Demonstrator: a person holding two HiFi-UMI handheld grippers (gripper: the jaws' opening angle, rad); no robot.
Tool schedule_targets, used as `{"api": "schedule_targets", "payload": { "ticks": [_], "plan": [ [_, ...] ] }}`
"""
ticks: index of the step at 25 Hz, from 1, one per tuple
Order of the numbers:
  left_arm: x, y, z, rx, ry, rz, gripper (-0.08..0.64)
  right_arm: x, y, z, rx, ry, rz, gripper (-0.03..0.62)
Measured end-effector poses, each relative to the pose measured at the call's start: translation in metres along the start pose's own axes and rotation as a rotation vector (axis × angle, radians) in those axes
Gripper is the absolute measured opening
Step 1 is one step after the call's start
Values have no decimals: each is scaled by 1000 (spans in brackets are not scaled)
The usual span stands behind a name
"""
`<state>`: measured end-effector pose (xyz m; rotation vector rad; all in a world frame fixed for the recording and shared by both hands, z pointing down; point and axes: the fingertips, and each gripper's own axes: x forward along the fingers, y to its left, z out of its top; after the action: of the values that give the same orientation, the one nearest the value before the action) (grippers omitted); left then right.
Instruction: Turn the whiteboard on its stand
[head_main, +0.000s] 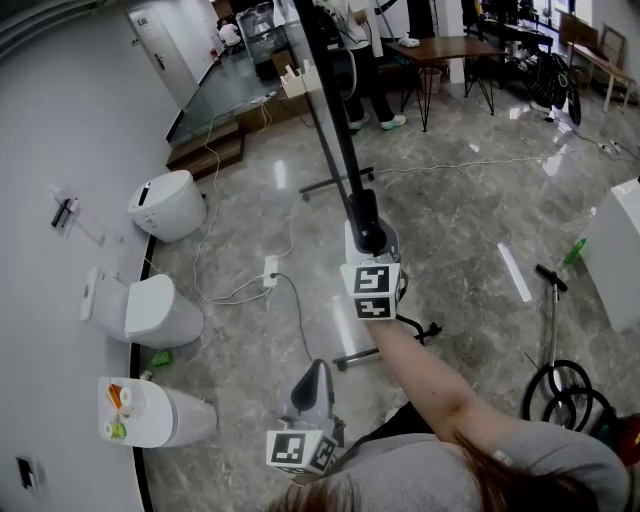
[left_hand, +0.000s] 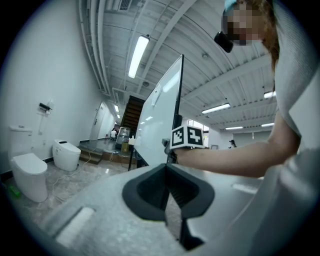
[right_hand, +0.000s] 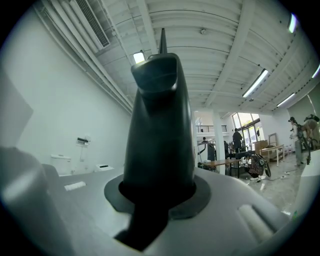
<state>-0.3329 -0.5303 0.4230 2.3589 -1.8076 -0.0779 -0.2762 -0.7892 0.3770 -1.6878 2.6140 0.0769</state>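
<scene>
Black-framed whiteboard (left_hand: 159, 115) edge clamped betw. R gripper (head_main: 367, 236) jaws; L gripper (head_main: 316, 378) jaws together, empty, well apart from board.

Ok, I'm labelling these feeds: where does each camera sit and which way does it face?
Head view: on the head, facing steeply down; shows left tool, right tool, forearm.
Left gripper view: on left tool, facing whiteboard; right forearm crosses.
Right gripper view: on right tool, upward along gripped whiteboard edge.
All share the whiteboard.

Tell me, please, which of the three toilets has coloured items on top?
The lowest toilet in the head view: orange and green items sit on it; the other two carry none.
</scene>
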Motion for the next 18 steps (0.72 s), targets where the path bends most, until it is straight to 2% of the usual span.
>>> {"api": "schedule_targets", "payload": {
  "ticks": [18],
  "plan": [
    [1, -18, -6, -5, -1, -79, -5, -28, 7, 2, 10, -10, 4, 91]
  ]
}}
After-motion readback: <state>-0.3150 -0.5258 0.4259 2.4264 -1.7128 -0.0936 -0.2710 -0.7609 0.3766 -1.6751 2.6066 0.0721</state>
